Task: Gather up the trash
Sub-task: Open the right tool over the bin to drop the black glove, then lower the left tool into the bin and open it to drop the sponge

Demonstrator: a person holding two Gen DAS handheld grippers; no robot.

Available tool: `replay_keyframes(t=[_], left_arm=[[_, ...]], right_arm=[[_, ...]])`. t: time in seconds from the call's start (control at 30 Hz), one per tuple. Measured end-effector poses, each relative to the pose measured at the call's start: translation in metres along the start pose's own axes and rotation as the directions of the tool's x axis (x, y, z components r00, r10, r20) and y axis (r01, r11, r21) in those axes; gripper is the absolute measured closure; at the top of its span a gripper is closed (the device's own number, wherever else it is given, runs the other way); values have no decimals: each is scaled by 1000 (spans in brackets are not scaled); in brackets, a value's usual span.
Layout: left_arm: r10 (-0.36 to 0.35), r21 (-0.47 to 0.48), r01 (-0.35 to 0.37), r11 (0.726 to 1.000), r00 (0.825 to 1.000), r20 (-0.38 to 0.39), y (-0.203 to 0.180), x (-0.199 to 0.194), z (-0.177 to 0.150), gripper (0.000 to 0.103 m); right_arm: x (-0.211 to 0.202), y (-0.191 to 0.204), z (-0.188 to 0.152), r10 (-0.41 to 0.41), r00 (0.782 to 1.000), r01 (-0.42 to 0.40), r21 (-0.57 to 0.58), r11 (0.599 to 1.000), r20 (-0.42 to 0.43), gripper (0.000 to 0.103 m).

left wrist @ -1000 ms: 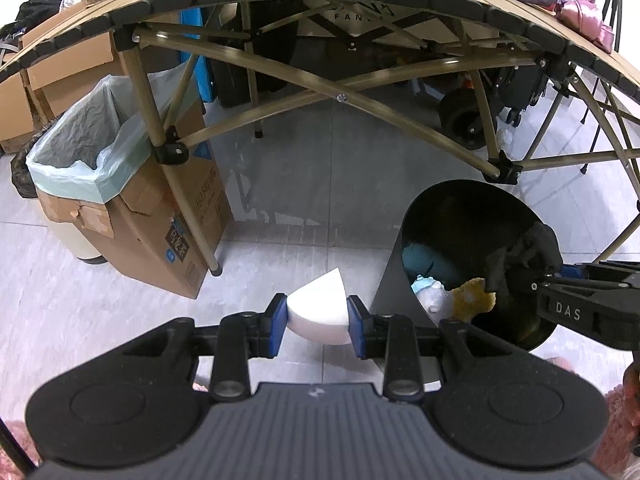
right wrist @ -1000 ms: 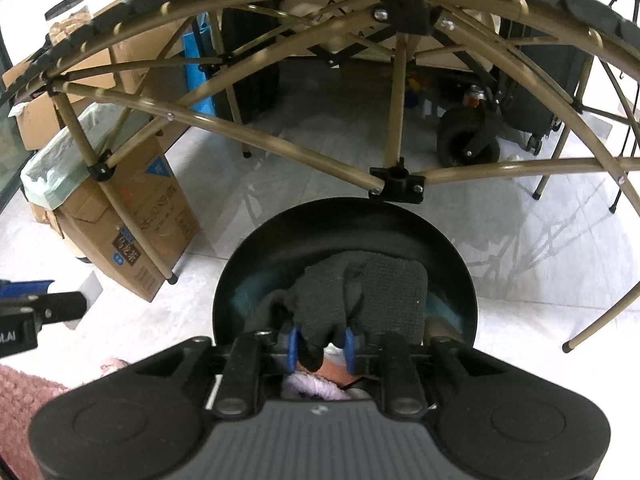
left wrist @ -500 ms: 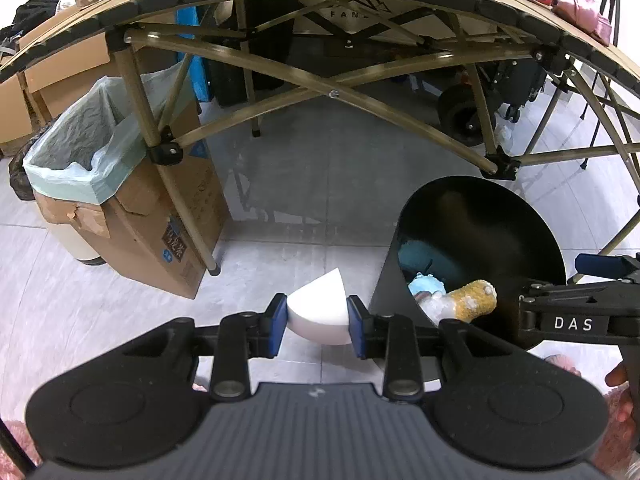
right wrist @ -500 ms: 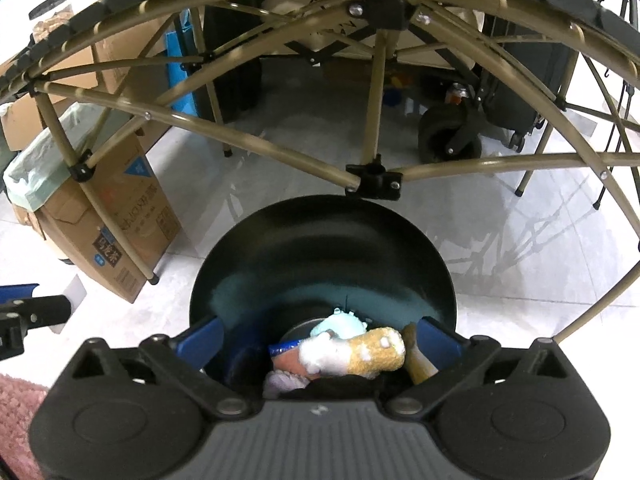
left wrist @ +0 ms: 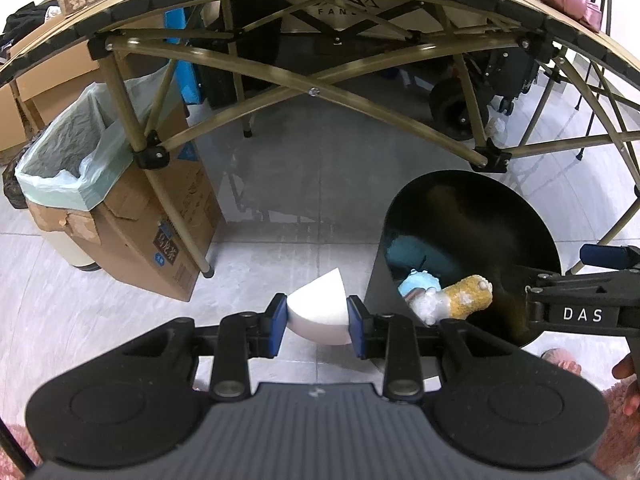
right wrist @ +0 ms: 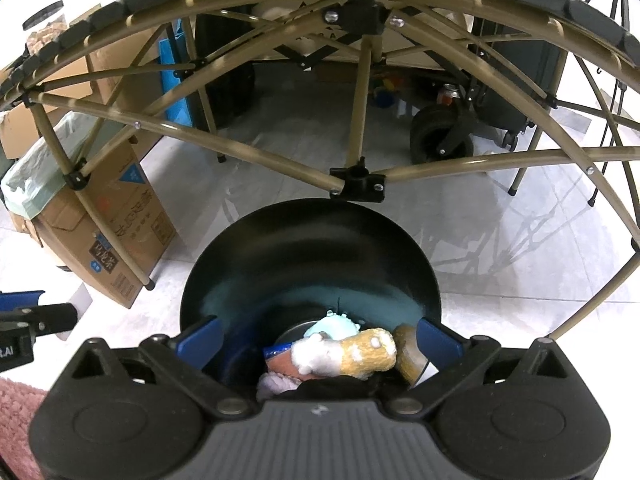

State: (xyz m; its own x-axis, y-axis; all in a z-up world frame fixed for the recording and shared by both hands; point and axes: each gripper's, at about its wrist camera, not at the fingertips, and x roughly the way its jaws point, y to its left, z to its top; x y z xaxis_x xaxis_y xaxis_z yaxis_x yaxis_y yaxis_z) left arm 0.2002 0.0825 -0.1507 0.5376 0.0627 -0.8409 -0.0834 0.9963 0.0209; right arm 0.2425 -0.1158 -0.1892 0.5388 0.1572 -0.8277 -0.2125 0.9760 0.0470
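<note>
A white foam wedge is clamped between the pads of the left gripper. The right gripper is spread wide and empty over the black bin, where a yellow-and-white plush toy lies between its fingers. Beyond, a lined cardboard box stands under the folding table.

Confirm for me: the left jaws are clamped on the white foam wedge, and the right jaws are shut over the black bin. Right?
Not quite. The left gripper is clamped on the white foam wedge, but the right gripper stands with jaws wide open above the black bin, holding nothing. The right wrist view shows it.
</note>
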Motion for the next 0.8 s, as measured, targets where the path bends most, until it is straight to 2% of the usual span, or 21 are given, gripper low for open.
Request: replay_keyframes(t=[0.4,0.8], left_arm=[[-32,73,30,997,999,23,-35,2,9,70],[-48,140,48,989,999,-4,-79,21,17,70]], right_arm=[[-16,-30,3,-39,999,37,57,998,36,0],[-35,-71,-3,-76,996,69,139,988,51,0]])
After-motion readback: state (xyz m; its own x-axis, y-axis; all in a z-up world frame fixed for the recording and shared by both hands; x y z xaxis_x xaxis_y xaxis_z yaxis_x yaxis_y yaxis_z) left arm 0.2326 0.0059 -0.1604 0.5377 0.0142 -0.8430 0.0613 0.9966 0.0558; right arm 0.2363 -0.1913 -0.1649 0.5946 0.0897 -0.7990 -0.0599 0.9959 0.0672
